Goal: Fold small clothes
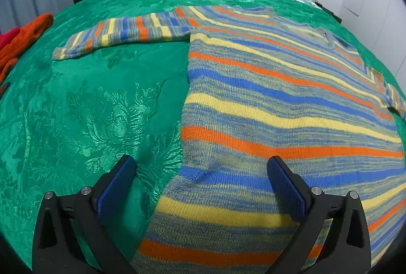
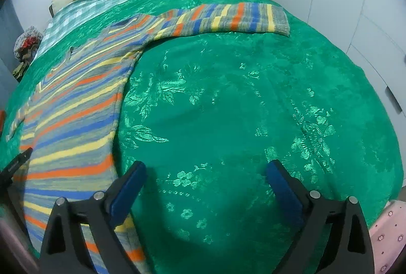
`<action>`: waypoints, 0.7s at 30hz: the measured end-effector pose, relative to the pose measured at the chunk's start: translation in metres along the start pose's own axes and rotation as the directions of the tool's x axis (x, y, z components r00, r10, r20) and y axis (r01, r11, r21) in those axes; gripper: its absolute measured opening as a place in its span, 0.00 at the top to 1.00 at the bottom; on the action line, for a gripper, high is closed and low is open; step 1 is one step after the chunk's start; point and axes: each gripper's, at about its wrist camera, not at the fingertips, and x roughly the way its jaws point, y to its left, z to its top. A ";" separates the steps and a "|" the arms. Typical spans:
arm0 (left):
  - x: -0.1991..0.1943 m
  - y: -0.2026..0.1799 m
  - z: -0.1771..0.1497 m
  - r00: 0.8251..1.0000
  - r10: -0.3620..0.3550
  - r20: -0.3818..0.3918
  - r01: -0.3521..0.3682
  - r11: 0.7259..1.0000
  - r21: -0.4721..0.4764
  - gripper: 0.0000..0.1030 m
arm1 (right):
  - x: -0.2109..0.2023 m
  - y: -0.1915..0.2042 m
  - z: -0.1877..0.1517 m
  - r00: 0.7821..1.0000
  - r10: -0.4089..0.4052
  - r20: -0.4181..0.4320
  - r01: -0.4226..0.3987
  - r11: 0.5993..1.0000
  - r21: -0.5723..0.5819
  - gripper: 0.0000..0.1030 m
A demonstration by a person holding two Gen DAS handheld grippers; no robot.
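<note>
Striped sweater [image 1: 279, 96] flat on green bedspread [image 1: 88, 109]; no containers.

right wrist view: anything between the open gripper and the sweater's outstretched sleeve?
Nothing. In the right wrist view only bare green bedspread lies between the right gripper and the striped sleeve.

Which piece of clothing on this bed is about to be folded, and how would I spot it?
Start at the bed's shiny green floral bedspread. Spread flat across its middle lies a knitted sweater, both sleeves stretched out sideways. Its orange, yellow, blue and grey stripes set it apart from the plain red-orange garments bunched at the bed's edge.
</note>
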 end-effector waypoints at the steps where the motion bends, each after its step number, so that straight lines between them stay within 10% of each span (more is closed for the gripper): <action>1: 0.000 0.000 0.000 1.000 0.001 0.000 -0.001 1.000 0.001 0.00 | 0.000 0.000 0.000 1.000 0.000 0.001 0.000 1.000 0.000 0.07; 21: 0.001 0.000 0.001 1.000 0.001 0.000 -0.001 1.000 0.000 0.00 | 0.001 0.002 -0.002 1.000 0.008 -0.010 -0.008 1.000 -0.012 0.01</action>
